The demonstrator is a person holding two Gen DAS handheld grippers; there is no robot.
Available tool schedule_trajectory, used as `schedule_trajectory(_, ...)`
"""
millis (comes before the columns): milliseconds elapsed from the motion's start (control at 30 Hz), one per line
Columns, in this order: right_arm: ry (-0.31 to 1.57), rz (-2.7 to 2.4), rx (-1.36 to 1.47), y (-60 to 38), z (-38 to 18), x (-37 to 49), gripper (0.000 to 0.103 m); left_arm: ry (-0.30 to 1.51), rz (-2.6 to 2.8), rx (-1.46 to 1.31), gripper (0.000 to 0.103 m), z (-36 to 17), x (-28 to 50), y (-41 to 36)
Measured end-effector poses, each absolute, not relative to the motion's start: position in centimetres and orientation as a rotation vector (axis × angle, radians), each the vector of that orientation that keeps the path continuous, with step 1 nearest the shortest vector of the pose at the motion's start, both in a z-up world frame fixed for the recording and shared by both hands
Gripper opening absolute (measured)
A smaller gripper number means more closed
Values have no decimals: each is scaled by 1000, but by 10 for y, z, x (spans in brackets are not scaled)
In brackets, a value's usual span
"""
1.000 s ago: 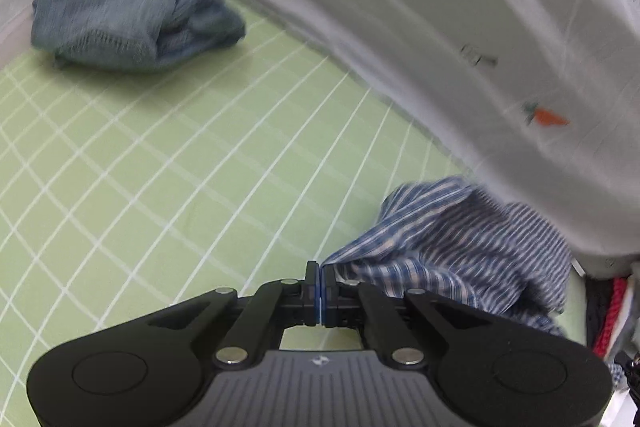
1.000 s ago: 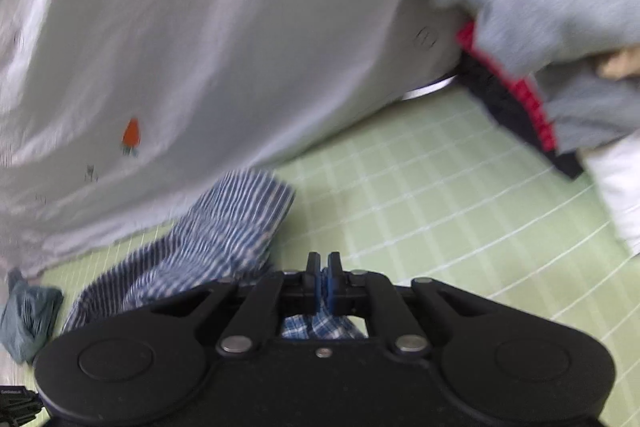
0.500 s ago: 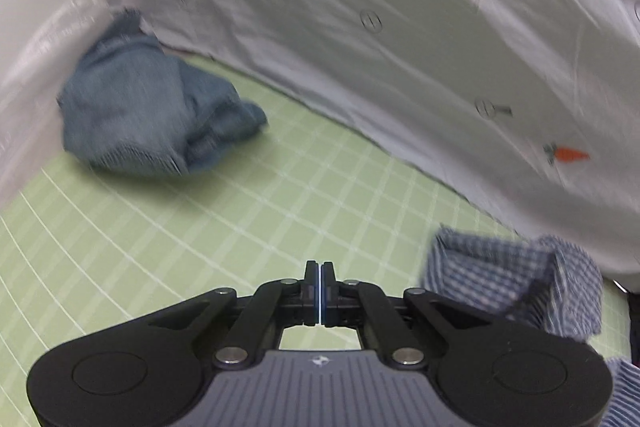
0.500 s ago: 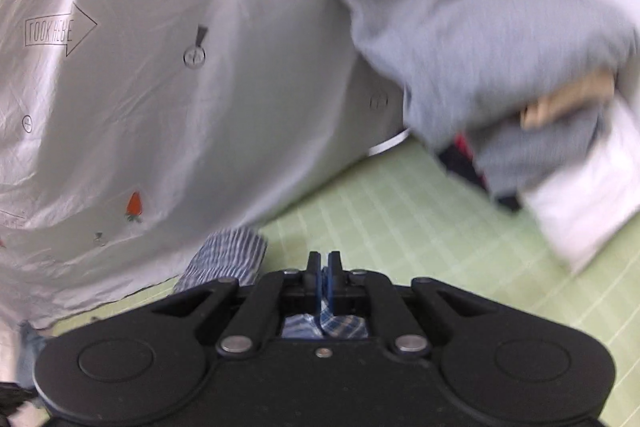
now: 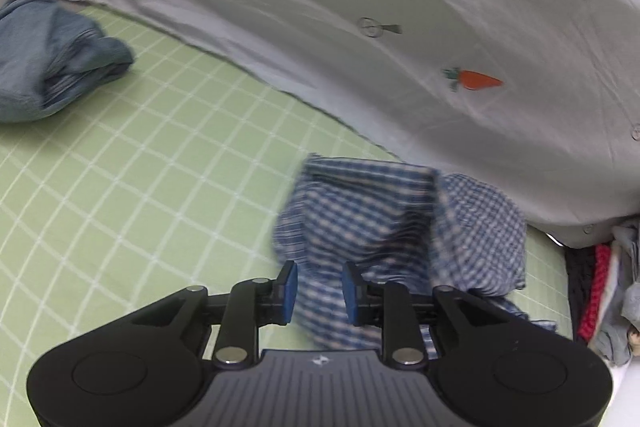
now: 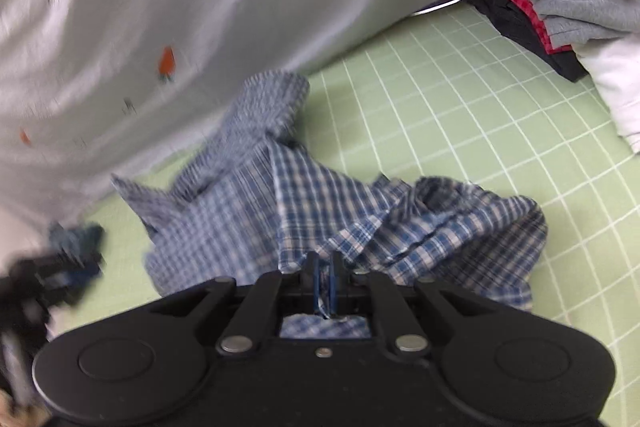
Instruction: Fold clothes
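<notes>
Left claw (image 5: pixel 316 287), pinched together a second ago, now parted over the blue-and-white checked cotton shirt (image 6: pixel 320 211).
Right claw (image 6: pixel 325 281) grips the shirt's edge; the garment lies crumpled on the green gridded bench (image 5: pixel 140 187). Step: regrasping for spreading; next, the left claw likely needs a free corner.

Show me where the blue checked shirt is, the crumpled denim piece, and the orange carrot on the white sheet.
blue checked shirt (image 6: pixel 320 203): right wrist view, middle of the fabric.
crumpled denim piece (image 5: pixel 52 59): left wrist view, centre of the bundle.
orange carrot (image 5: pixel 478 79): left wrist view, carrot's body.
</notes>
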State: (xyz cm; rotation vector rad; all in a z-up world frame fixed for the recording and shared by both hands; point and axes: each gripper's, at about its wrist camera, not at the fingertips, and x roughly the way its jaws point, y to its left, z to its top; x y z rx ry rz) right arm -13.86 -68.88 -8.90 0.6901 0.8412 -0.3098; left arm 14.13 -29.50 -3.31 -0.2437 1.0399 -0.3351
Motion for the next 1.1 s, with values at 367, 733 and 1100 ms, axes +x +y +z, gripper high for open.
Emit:
schedule_trajectory(367, 696, -412, 750, -749, -62, -97, 47, 1081, -407, -249, 44, -37, 161, -341)
schedule_trajectory(733, 965, -144, 729, -737, -121, 35, 67, 1202, -427, -223, 42, -74, 180, -378)
schedule_trajectory(1100, 924, -232, 708, -721, -123, -10, 11, 1237, -486, -273, 2, -86, 159, -326)
